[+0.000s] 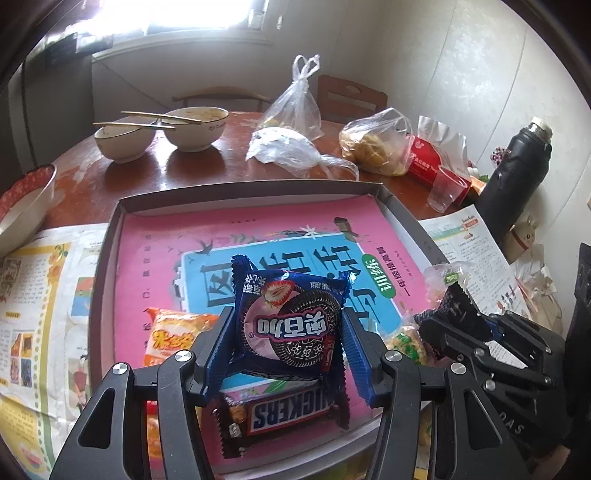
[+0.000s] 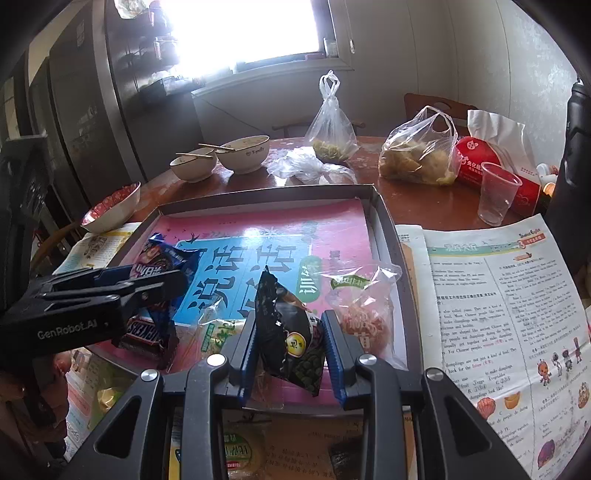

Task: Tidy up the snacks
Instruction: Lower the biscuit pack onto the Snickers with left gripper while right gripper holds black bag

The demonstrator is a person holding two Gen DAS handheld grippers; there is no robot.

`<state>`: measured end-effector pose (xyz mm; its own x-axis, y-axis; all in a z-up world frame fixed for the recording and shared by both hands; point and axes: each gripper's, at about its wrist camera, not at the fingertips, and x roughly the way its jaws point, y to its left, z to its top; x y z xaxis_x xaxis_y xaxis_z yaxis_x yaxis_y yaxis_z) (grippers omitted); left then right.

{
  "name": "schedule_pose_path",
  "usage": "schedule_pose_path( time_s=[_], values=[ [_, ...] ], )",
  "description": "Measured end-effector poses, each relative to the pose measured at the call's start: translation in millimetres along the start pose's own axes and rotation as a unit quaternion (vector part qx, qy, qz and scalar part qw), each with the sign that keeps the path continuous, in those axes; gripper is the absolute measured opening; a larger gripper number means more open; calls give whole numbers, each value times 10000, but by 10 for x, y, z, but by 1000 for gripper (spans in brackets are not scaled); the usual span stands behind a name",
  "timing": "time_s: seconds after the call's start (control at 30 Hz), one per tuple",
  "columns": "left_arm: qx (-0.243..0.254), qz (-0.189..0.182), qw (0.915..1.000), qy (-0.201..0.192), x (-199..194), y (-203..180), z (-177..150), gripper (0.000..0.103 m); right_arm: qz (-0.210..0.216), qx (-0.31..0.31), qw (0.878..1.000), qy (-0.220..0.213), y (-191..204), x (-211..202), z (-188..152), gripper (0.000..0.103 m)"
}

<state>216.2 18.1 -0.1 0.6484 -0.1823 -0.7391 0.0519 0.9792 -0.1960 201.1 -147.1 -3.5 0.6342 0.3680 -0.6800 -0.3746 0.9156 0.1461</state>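
The left gripper [image 1: 288,350] clamped a blue cookie packet [image 1: 291,325] above the tray [image 1: 406,214], a Snickers bar [image 1: 284,413] directly beneath at 6 o'clock; the right gripper [image 2: 290,343], at its 3 o'clock, gripped a black snack pouch [image 2: 291,332] over the same tray.

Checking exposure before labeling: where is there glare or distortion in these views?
Left wrist: window blown out, table shows glare, edges bend. Right wrist: window blown white, fridge dim, newspaper curves with fisheye.
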Motion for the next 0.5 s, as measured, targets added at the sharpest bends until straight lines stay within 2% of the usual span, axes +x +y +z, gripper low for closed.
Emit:
schedule_pose_path(
  time_s=[0.5],
  values=[
    [245,22,9992,299,186,-127,0,59,144,177,9997,20,-61,-42,-28,33]
  ],
)
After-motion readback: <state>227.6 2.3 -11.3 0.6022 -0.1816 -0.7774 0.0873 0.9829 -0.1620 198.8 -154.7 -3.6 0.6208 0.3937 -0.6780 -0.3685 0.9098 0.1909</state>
